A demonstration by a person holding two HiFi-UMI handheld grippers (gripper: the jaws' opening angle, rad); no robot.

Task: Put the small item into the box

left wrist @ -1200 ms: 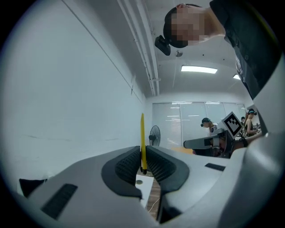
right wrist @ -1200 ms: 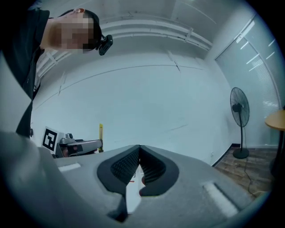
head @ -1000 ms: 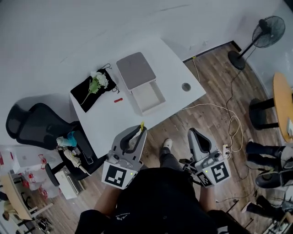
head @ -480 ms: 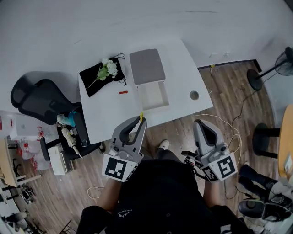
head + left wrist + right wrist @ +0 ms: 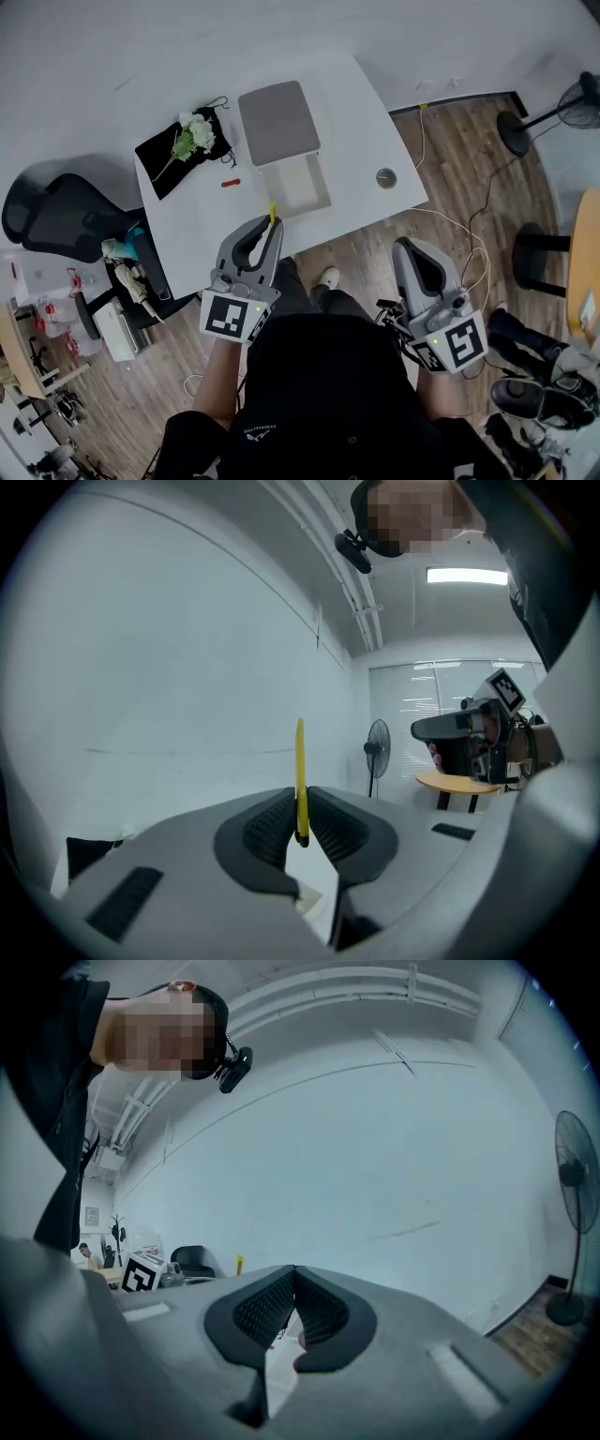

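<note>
A thin yellow strip (image 5: 273,214) stands upright between the pads of my left gripper (image 5: 271,227), which is shut on it over the table's near edge, just short of the open white box (image 5: 298,185). The box's grey lid (image 5: 278,122) lies folded back behind it. In the left gripper view the yellow strip (image 5: 300,775) rises out of the closed pads of the left gripper (image 5: 301,810). A small red item (image 5: 231,183) lies on the table left of the box. My right gripper (image 5: 413,247) hangs shut and empty over the wooden floor, right of the table; in its own view the right gripper (image 5: 293,1285) holds nothing.
A black cloth (image 5: 161,161) with white flowers (image 5: 193,136) lies at the white table's (image 5: 356,112) back left. A round grommet (image 5: 385,176) sits near its right corner. A black office chair (image 5: 52,220) stands left of the table, cables trail on the floor, and a fan (image 5: 577,98) is at far right.
My left gripper has moved forward with the yellow strip, from the table's edge to just in front of the box. The right gripper has stayed low beside my body.
</note>
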